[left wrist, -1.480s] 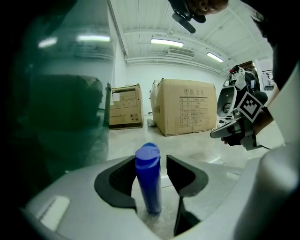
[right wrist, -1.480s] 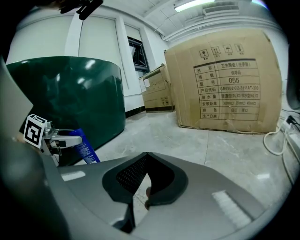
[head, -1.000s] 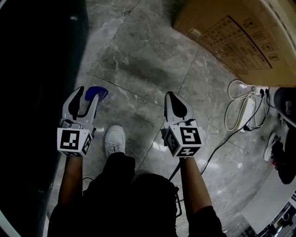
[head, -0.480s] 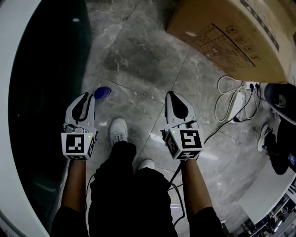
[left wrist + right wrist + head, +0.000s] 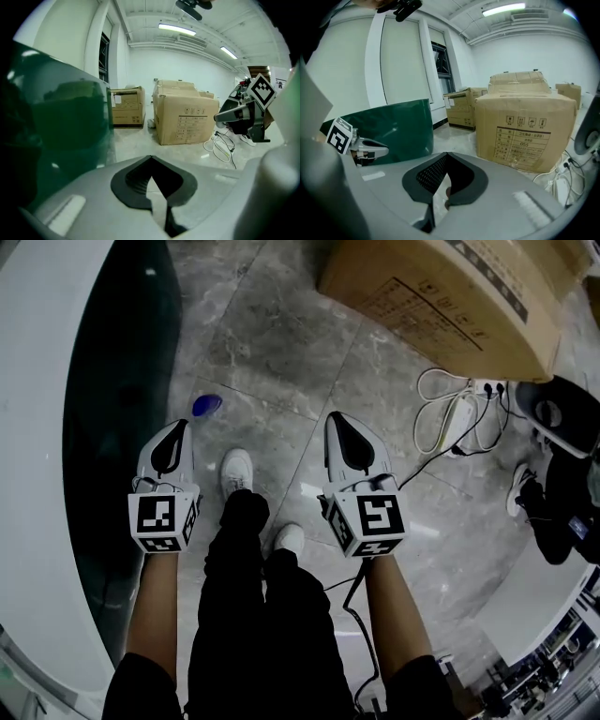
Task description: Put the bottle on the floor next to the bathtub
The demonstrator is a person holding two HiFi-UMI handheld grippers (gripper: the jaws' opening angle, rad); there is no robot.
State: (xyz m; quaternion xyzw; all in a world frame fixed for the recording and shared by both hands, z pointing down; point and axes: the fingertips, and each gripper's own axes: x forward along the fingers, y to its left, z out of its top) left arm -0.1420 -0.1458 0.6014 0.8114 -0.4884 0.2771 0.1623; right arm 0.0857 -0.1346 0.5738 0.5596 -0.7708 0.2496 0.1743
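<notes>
The blue bottle (image 5: 206, 406) stands alone on the grey tiled surface (image 5: 281, 343) underfoot, just beside the dark green outer wall of the bathtub (image 5: 122, 381). It is seen from above, so only its rounded top shows and its contents cannot be told. The tub's white rim curves along the left edge of the head view, and what lies inside the tub cannot be told either. The left gripper (image 5: 178, 427) hangs near the tub wall, apart from the bottle. Its fingers are closed tip to tip with nothing between them, leaving only a thin sliver of light behind the pads. The right gripper (image 5: 336, 416) is held level with it on the other side of the person's legs, its fingers likewise pressed together and empty. A white shoe (image 5: 236, 470) rests between the two grippers, near the bottle. Ahead sits a large cardboard box (image 5: 450, 296), shut on top, with a coil of white cable (image 5: 441, 418) just beside it. A smaller cardboard box (image 5: 126, 112) stands further back by the wall.
</notes>
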